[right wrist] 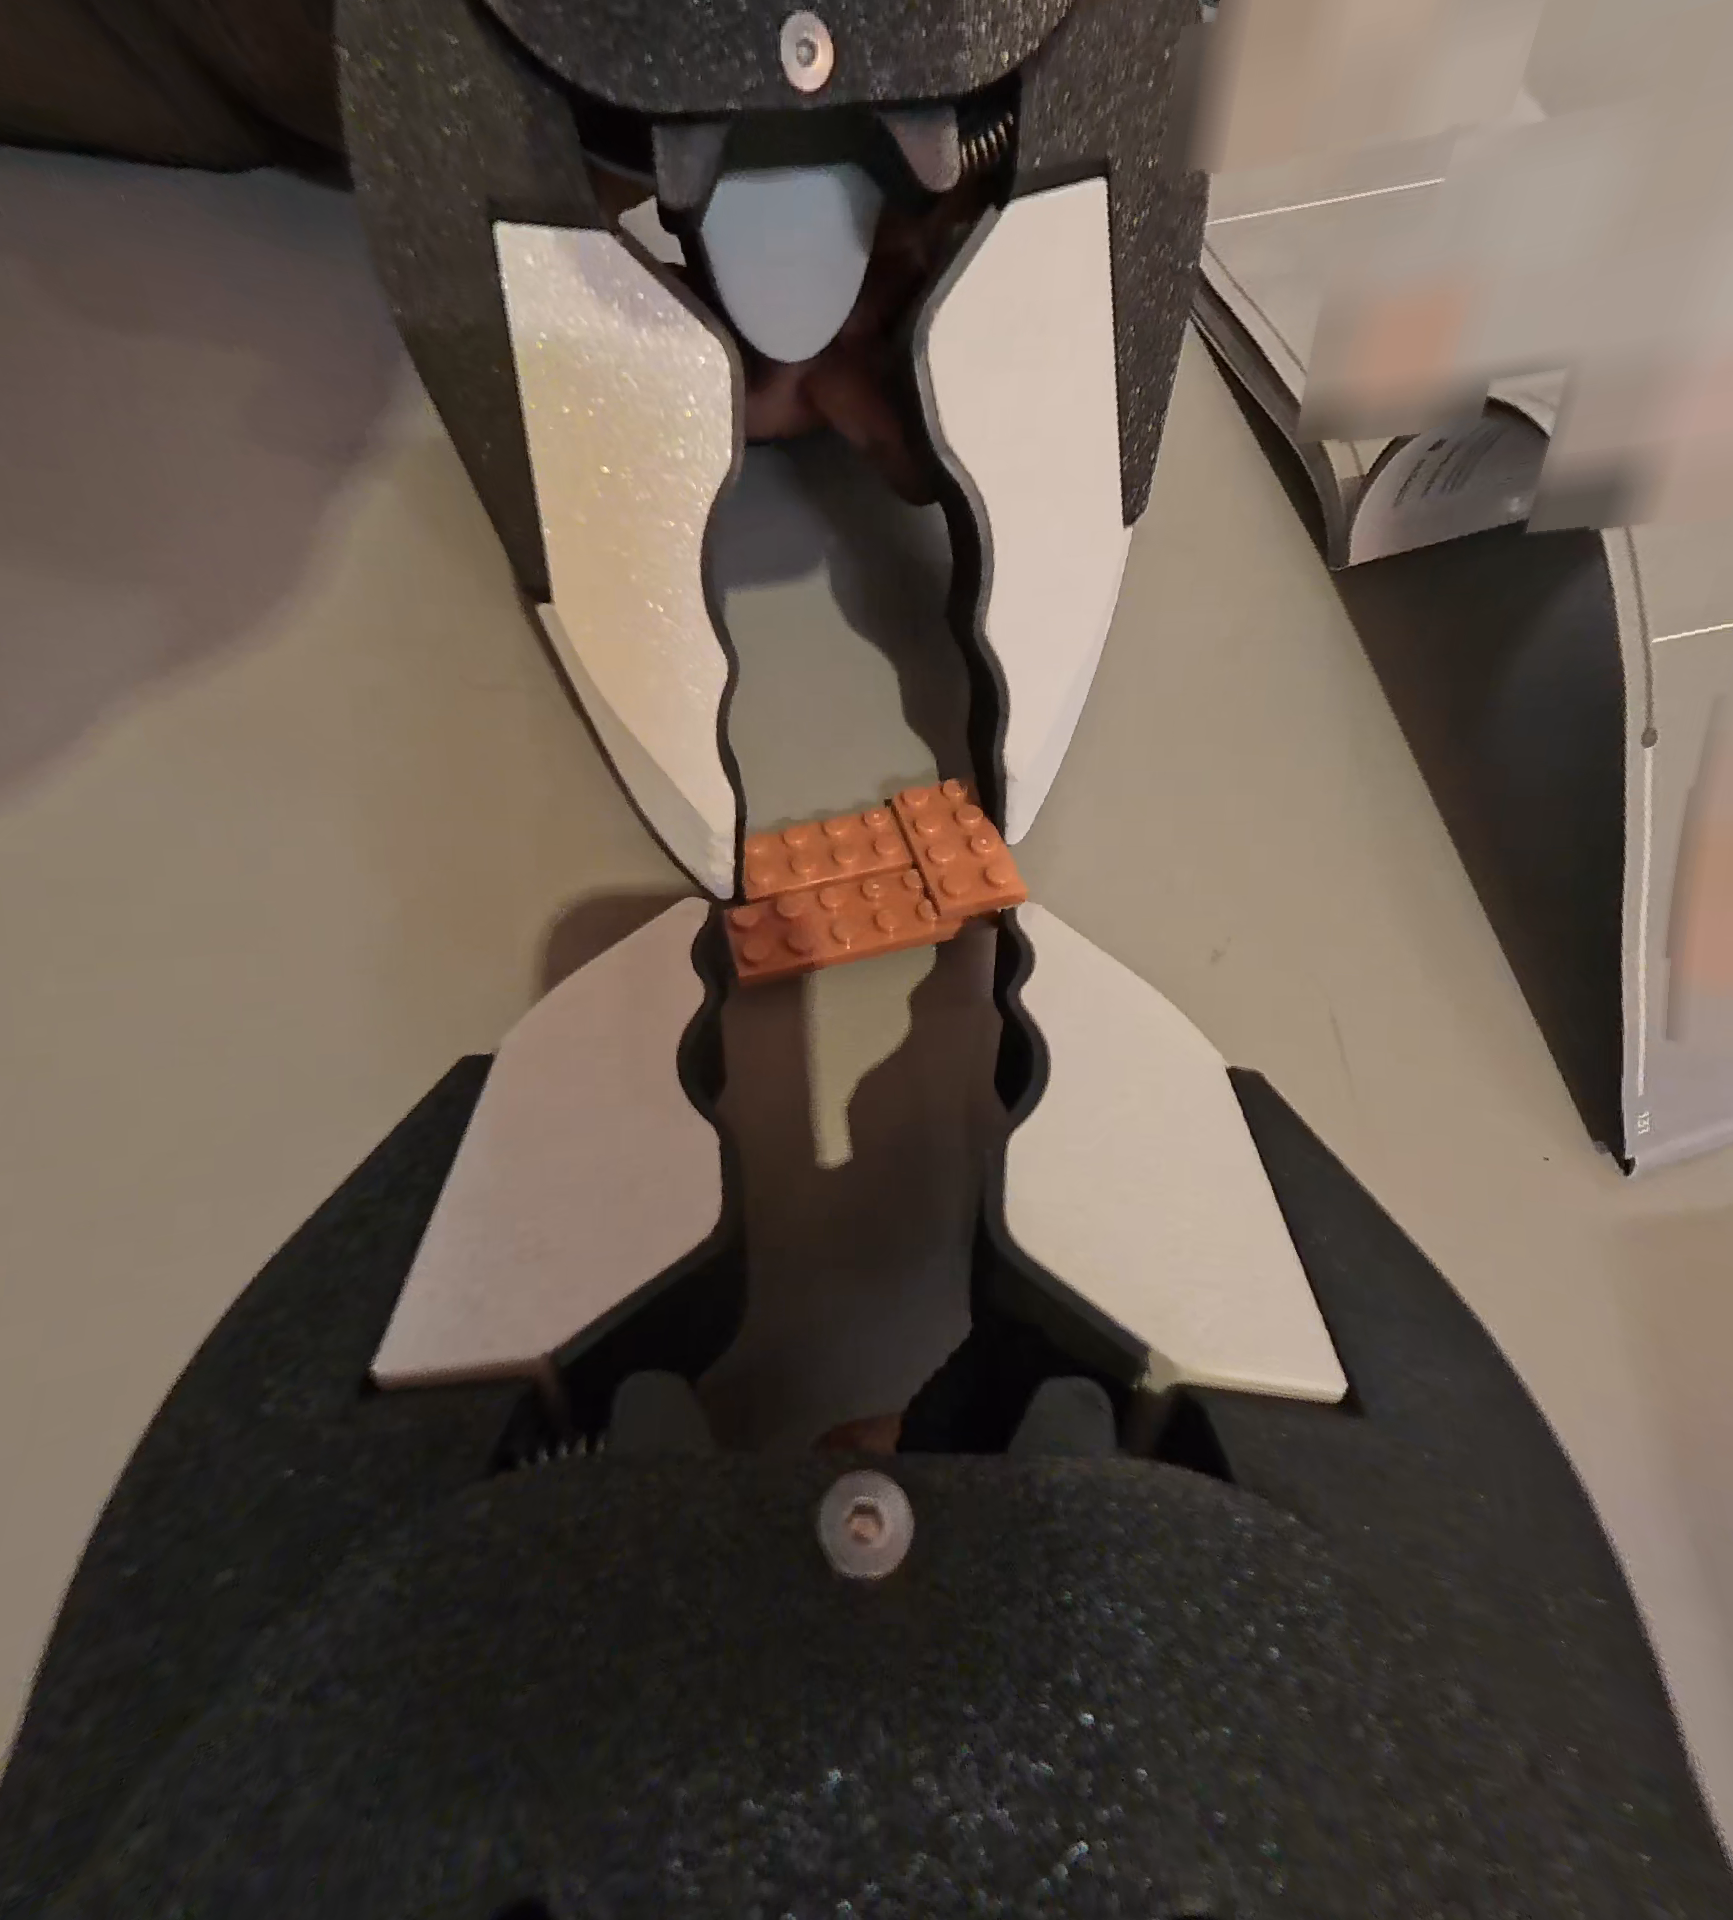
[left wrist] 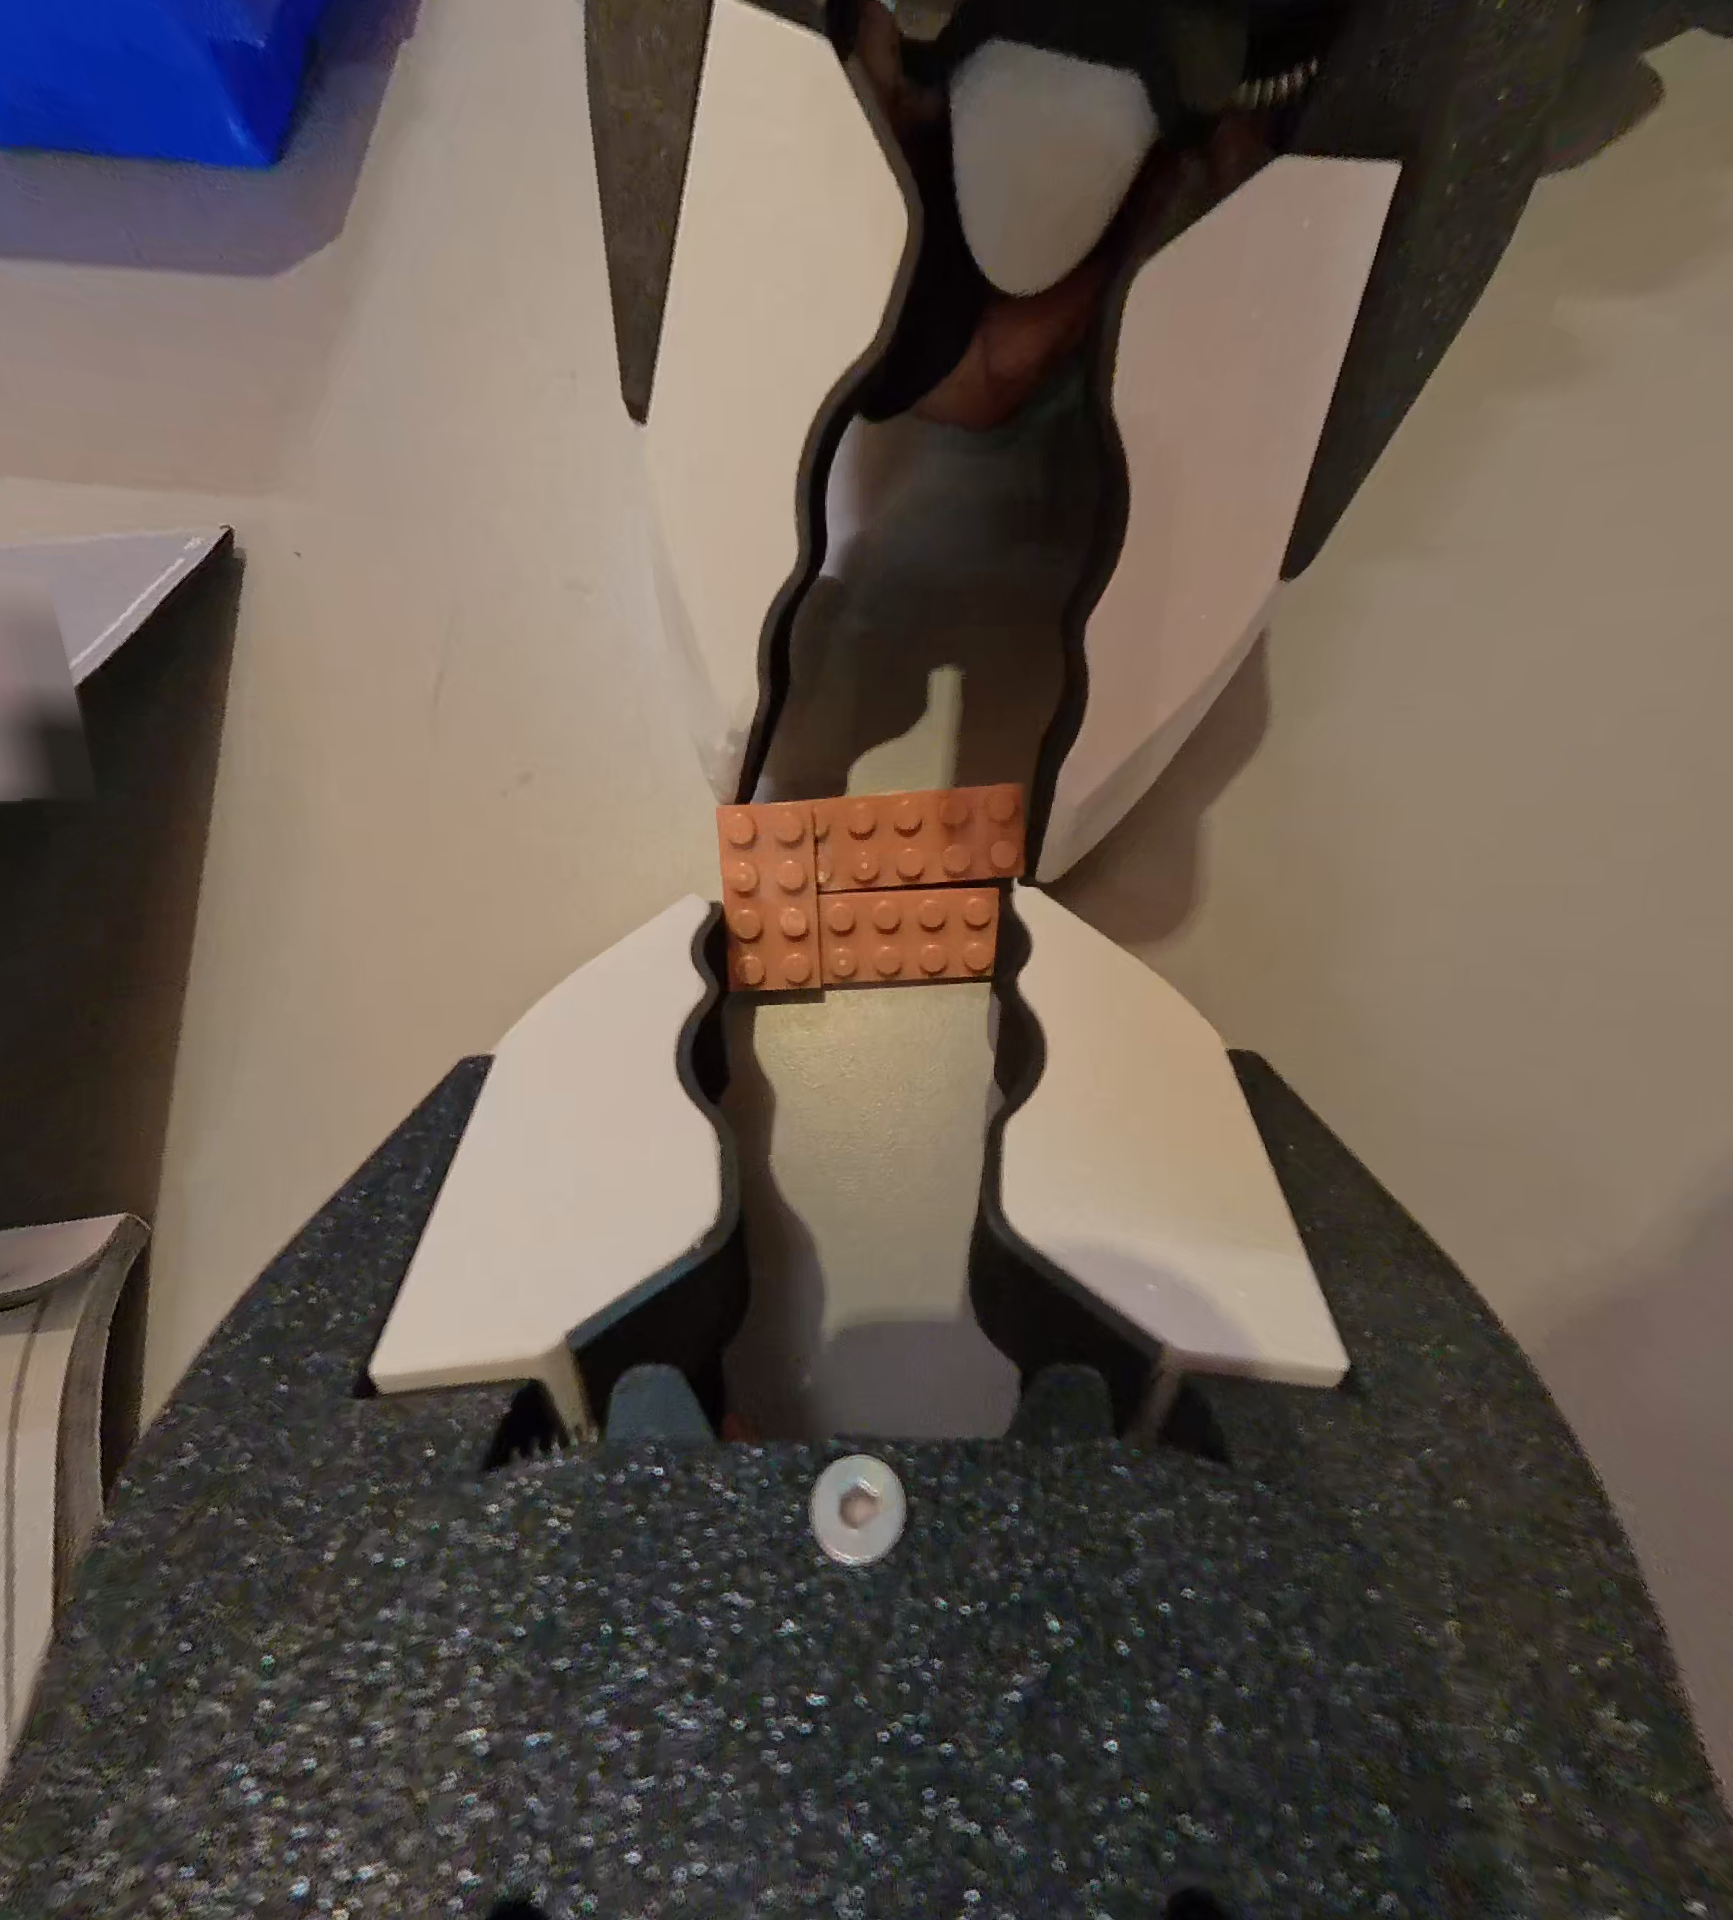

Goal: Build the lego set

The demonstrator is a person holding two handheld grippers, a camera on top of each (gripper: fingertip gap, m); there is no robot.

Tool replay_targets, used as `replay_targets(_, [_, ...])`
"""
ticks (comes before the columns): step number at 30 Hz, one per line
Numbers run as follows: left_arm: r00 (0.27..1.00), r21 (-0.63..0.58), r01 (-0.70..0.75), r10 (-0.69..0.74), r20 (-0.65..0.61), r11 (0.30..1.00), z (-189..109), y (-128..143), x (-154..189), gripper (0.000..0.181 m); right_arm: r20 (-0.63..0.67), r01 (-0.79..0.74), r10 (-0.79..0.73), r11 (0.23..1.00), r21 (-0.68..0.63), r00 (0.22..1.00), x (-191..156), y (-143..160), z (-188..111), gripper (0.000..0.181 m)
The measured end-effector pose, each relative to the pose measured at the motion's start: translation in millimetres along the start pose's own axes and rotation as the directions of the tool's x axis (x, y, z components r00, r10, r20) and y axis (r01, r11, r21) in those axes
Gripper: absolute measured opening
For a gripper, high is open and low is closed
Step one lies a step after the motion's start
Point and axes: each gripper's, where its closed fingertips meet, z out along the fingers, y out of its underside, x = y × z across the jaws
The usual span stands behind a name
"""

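A flat brown lego assembly (left wrist: 867, 894) made of three studded plates joined side by side is held between both grippers, studs up, above the beige table (left wrist: 1464, 831). My left gripper (left wrist: 862, 920) is shut on its near half, one fingertip on each side edge. My right gripper (left wrist: 888, 831) comes in from the opposite side and is shut on the far half. In the right wrist view the same assembly (right wrist: 872, 883) sits between my right gripper (right wrist: 857, 925) at the bottom and the left gripper (right wrist: 872, 852) coming from the top.
A blue bin (left wrist: 93, 73) stands at the far left of the table. A grey open booklet (left wrist: 62, 675) lies at the left edge; it also shows in the right wrist view (right wrist: 1693, 831) at the right. The tips of both grippers are at nearly the same place.
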Motion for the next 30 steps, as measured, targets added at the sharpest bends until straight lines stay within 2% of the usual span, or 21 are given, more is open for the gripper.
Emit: replay_targets(30, [0.999,0.001,0.043,-0.043,0.004,0.999,-1.3,0.0,-2.2,0.050,-0.026,0.059,-0.058,0.998,0.036,0.998,0.2,-3.6,-0.2,0.050])
